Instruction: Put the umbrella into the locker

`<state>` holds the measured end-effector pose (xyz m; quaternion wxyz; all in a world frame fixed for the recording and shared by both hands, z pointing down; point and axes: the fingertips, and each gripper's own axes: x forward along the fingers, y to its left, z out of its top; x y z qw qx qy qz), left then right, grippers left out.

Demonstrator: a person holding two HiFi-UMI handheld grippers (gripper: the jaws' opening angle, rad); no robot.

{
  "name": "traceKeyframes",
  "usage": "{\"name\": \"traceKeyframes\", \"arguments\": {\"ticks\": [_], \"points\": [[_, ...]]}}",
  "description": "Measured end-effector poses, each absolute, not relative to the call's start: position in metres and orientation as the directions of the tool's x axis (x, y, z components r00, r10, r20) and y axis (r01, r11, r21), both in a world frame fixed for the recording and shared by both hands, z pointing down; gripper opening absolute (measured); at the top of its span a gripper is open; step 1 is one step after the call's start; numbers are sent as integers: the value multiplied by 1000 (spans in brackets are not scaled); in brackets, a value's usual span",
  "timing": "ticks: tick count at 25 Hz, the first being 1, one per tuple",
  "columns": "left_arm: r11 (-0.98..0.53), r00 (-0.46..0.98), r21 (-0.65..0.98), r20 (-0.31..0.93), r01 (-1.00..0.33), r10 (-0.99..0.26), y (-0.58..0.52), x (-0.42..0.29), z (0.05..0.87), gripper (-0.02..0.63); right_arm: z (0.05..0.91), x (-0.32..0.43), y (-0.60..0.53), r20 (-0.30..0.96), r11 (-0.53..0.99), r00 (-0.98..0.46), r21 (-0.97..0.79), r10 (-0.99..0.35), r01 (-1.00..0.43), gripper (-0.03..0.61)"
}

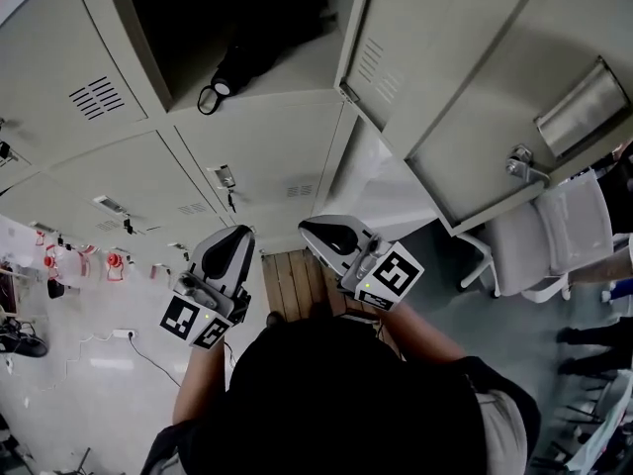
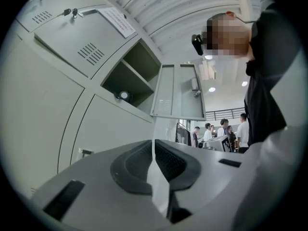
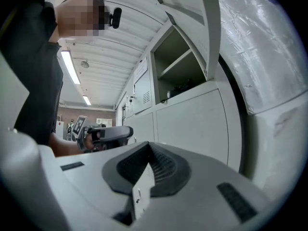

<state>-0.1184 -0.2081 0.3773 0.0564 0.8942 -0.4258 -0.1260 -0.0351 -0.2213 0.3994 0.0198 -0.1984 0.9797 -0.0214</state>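
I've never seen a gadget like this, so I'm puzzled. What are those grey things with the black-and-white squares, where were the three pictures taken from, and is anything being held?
A person holds a grey plastic grabbing tool in each hand: the left gripper and the right gripper. One picture comes from a camera on the person's head, looking down. The other two come from cameras riding on each tool. Both pairs of jaws are shut and hold nothing. The black folded umbrella lies inside the open grey metal locker.
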Motion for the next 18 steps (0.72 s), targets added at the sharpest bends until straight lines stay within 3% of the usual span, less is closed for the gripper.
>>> {"name": "traceKeyframes", "arguments": {"ticks": [18], "points": [[-657, 679, 327, -60, -679, -732, -195, -82, 480, 31, 488, -41, -187, 69, 940, -945, -94, -321, -327, 12]]}}
